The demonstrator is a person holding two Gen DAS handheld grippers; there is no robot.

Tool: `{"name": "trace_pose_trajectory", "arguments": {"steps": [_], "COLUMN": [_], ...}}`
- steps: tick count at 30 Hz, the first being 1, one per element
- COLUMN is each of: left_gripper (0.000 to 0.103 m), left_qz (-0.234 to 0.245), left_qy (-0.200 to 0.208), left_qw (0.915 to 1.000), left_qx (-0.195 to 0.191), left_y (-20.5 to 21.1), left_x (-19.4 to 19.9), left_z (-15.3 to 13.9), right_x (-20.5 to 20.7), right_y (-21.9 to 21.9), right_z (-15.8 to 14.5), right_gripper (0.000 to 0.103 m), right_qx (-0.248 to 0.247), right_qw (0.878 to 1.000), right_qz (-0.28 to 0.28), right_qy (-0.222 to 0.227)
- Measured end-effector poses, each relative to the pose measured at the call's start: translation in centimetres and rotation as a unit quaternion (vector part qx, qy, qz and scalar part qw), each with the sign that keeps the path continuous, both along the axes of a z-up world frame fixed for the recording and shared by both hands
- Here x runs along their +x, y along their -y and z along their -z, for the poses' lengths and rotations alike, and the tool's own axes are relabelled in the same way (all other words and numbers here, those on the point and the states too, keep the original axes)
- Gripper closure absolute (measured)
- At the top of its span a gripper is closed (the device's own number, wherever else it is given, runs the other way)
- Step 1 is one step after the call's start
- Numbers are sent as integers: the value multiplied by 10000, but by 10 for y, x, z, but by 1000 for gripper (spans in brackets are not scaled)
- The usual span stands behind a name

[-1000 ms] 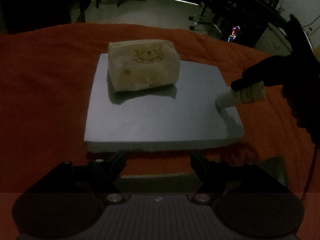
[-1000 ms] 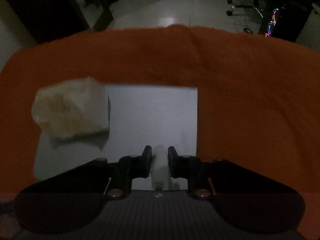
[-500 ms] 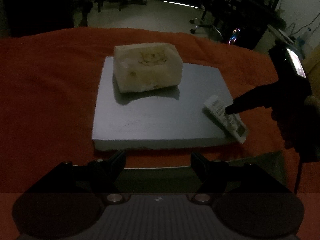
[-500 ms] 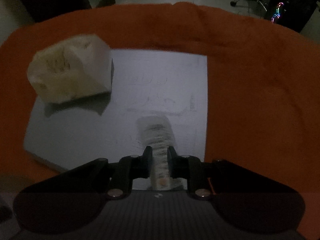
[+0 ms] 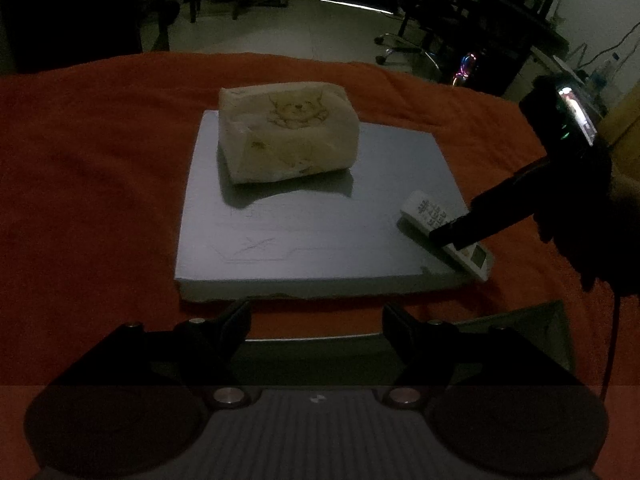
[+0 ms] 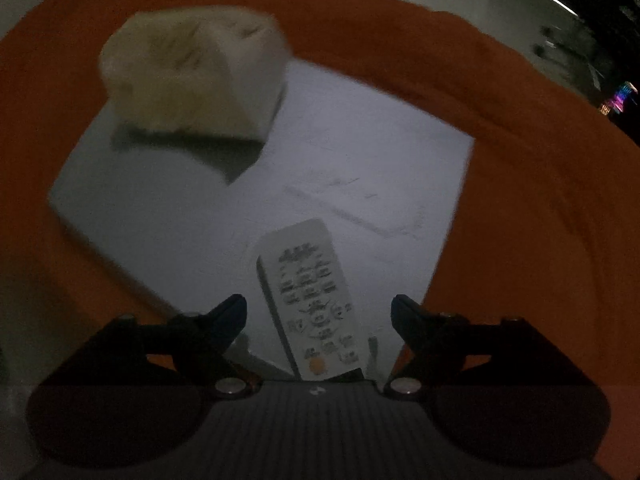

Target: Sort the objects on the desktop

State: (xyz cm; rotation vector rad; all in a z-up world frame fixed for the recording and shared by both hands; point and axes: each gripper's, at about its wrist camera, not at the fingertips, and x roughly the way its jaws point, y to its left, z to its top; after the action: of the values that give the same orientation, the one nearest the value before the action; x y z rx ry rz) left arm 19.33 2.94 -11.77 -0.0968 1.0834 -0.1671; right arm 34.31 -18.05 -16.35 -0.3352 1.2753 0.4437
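A white remote control [image 6: 312, 300] lies flat on the grey board [image 6: 360, 152], near its front right corner; it also shows in the left wrist view [image 5: 444, 232]. My right gripper [image 6: 318, 312] is open, its fingers spread on either side of the remote, not gripping it. A cream tissue pack [image 5: 286, 136] with a cartoon print sits on the far left part of the grey board [image 5: 312, 248]; the right wrist view shows the pack too [image 6: 192, 72]. My left gripper [image 5: 316, 320] is open and empty, in front of the board's near edge.
An orange cloth [image 5: 88, 160] covers the table under the board. A grey-green flat item [image 5: 520, 320] lies at the near right edge. Beyond the table are a tiled floor, office chairs [image 5: 404, 40] and a desk with glowing electronics.
The right gripper lowered the remote flat onto the board's right corner, then opened and released it. The left gripper stayed open and drew slightly back.
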Motion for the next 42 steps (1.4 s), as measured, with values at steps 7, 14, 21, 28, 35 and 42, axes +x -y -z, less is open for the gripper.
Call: {"name": "trace_pose_trajectory", "arguments": {"steps": [7, 14, 21, 28, 35, 42], "left_gripper": [33, 33, 33, 33, 33, 33], "left_qz": [32, 60, 24, -19, -85, -146], "left_qy": [7, 30, 18, 66, 90, 106], "left_qw": [10000, 10000, 10000, 10000, 9999, 9998], "left_qx": [12, 43, 12, 0, 38, 15], "left_y": [0, 2, 0, -4, -12, -16], "left_x": [0, 0, -1, -9, -25, -28], "left_z": [1, 1, -1, -11, -23, -27], "right_x": [3, 0, -1, -13, -37, -37], "right_y": [0, 4, 9, 7, -10, -5], "right_z": [20, 30, 9, -51, -61, -53], "right_gripper": [41, 54, 54, 74, 82, 82], "right_qx": [16, -12, 278, 813, 308, 357], "right_qw": [9994, 9992, 9993, 9961, 9988, 9983], "right_qz": [-190, -183, 188, 318, 239, 434], "right_qy": [-296, -347, -181, 104, 287, 178]}}
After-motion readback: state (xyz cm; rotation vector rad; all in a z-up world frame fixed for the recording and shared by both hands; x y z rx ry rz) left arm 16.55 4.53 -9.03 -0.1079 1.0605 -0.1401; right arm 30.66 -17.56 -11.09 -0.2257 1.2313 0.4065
